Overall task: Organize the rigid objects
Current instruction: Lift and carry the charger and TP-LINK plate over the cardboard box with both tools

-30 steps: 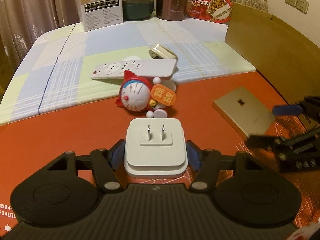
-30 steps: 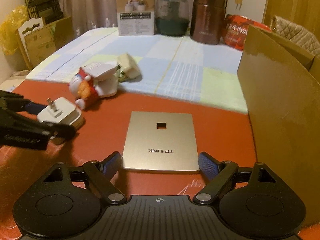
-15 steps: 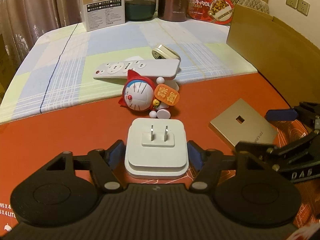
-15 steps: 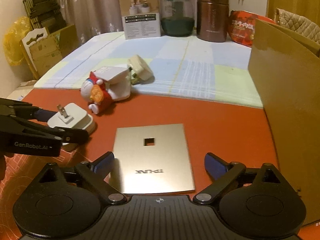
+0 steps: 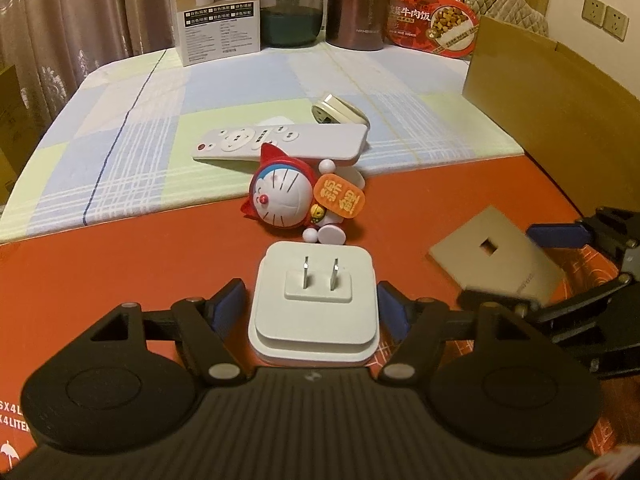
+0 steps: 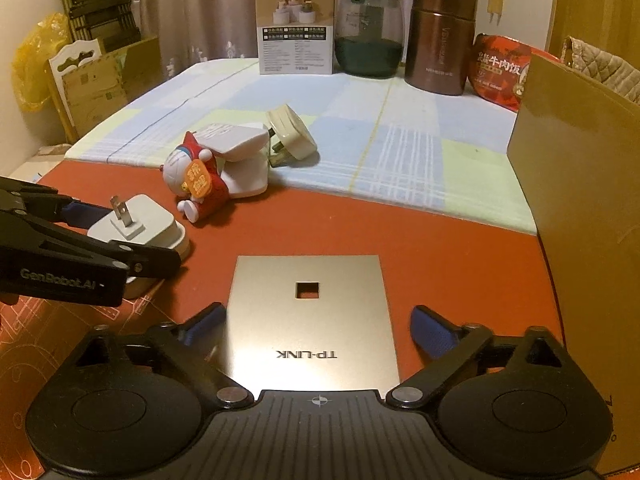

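The left gripper [image 5: 312, 304] is sitting low over the red mat [image 5: 120, 264], its blue pads flanking the white plug adapter [image 5: 313, 312] — narrow gaps are showing on both sides, so the jaws are standing apart, not clamping. The adapter is lying flat on the mat with its two metal prongs pointing up. Just beyond it, a Doraemon figurine [image 5: 294, 200] is lying on its side, an orange sign at its chest, its feet almost touching the adapter's far edge. Behind the figurine, a white remote [image 5: 280, 142] is resting partly on the figurine's white base, and a cream round plug [image 5: 336, 110] is lying just past that on the checked cloth [image 5: 120, 140].

Over on the other side, the right gripper [image 6: 316, 326] is spreading wide around the gold TP-LINK plate [image 6: 312, 320], which is lying flat on the mat — the left pad is sitting right at the plate's edge, the right pad is standing clear of it. A tall cardboard box [image 6: 580, 200] is standing just to the right of the plate.

At the far end of the counter, a product box [image 6: 295, 26], a glass jar [image 6: 368, 32], a brown canister [image 6: 440, 38] and a red food pack [image 6: 500, 70] are lining up in a row.
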A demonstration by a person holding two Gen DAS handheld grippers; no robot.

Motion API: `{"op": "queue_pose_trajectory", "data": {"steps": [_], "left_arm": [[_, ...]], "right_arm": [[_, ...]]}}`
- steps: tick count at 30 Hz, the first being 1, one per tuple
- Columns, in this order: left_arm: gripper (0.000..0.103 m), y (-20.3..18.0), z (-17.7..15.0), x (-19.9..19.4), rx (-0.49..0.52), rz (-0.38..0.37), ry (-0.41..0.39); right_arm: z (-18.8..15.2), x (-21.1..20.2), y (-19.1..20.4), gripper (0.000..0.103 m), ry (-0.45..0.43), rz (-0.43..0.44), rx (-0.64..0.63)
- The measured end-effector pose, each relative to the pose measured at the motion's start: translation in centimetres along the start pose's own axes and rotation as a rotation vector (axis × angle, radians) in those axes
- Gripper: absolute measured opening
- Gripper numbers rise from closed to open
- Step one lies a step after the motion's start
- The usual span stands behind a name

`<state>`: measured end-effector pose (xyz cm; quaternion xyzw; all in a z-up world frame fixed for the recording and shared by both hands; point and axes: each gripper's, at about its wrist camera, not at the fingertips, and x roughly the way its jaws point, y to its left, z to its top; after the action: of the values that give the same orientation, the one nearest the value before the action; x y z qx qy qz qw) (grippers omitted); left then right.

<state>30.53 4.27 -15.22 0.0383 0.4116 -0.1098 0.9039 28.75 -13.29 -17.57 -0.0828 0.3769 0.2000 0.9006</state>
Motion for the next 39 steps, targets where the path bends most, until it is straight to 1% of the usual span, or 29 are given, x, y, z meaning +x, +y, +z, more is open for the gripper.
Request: {"op": "queue_pose_trajectory", "data": {"steps": [1, 2, 6, 9, 14, 18, 21, 26, 30, 34, 39], "left_arm": [[0.060, -0.2, 0.0, 0.0, 0.011, 0.008, -0.002], [0.060, -0.3, 0.0, -0.1, 0.020, 0.013, -0.003], [0.060, -0.1, 0.1, -0.3, -0.008, 0.014, 0.006], [0.060, 0.3, 0.3, -0.9, -0.030, 0.017, -0.010], [0.060, 0.7, 1.1, -2.4, -0.061, 0.030, -0.040], [0.060, 0.6, 1.8, -4.0, -0.080, 0.042, -0.069], [0.060, 0.2, 2.4, -5.4, -0.109, 0.030, -0.094], [0.060, -2.2, 3.2, -8.2, -0.090, 0.020, -0.134], [0.060, -4.4, 3.3, -10.4, -0.111, 0.005, -0.144], [0.060, -6.6, 3.5, -12.6, -0.124, -0.011, -0.154], [0.060, -9.8, 4.5, -15.0, -0.100, -0.030, -0.174]], "right_arm": [[0.1, 0.0, 0.0, 0.083, 0.008, -0.002, 0.002], [0.2, 0.1, -0.1, 0.083, 0.011, -0.002, 0.009], [0.2, -0.2, -0.1, 0.082, 0.007, -0.026, 0.001], [0.6, -1.0, -0.4, 0.082, -0.028, -0.049, 0.007], [1.7, -2.6, -1.2, 0.082, -0.074, -0.061, 0.042], [2.5, -4.5, -1.3, 0.082, -0.104, -0.054, 0.056], [3.3, -6.2, -1.3, 0.082, -0.134, -0.051, 0.058], [4.4, -10.0, -2.1, 0.082, -0.191, -0.059, 0.098], [5.2, -13.4, -2.6, 0.082, -0.227, -0.077, 0.092], [5.2, -16.6, -3.9, 0.082, -0.235, -0.095, 0.096], [5.2, -20.8, -6.5, 0.082, -0.242, -0.121, 0.120]]}}
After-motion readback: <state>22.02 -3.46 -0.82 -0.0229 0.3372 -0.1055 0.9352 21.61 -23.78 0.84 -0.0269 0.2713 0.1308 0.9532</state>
